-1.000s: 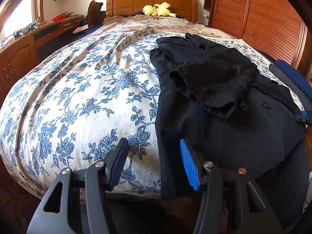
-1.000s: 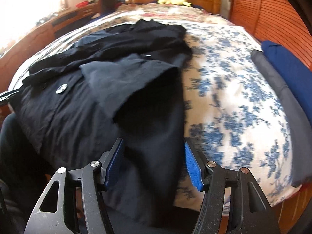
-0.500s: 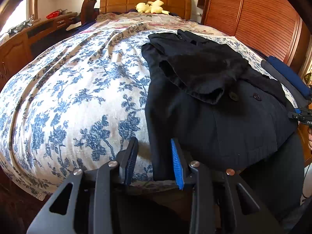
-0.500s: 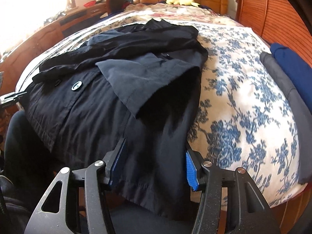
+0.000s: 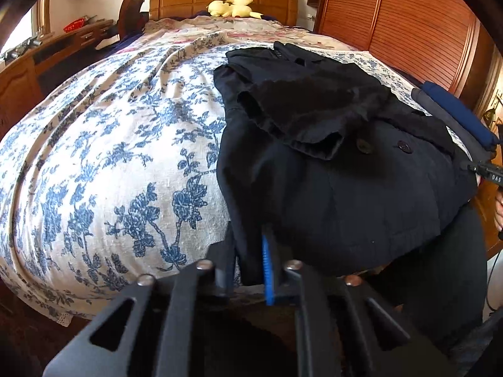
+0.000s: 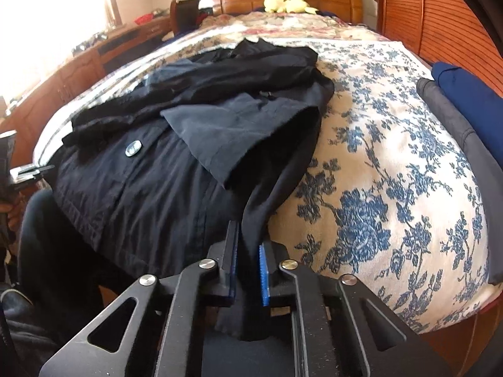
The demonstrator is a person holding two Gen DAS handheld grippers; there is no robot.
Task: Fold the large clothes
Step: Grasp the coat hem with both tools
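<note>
A black buttoned coat point(image 5: 339, 182) lies lengthwise on the bed, its sleeves folded across the body, its hem hanging over the foot of the bed. My left gripper point(image 5: 250, 251) is shut on the hem's left corner; black cloth is pinched between the blue pads. In the right wrist view the same coat point(image 6: 176, 169) shows a shiny button, and my right gripper point(image 6: 248, 251) is shut on the hem's right corner. The tip of the right gripper shows at the right edge of the left wrist view.
The bed point(image 5: 103, 163) wears a white cover with blue flowers. Folded blue and grey clothes point(image 6: 471, 106) lie along its right side. A yellow plush toy point(image 5: 232, 6) sits by the wooden headboard. A desk point(image 5: 63, 44) runs along the left; a slatted wooden wardrobe point(image 5: 408, 25) stands right.
Both grippers went from open to shut, each pinching a corner of the coat's hem. Both also moved slightly in toward the cloth.
</note>
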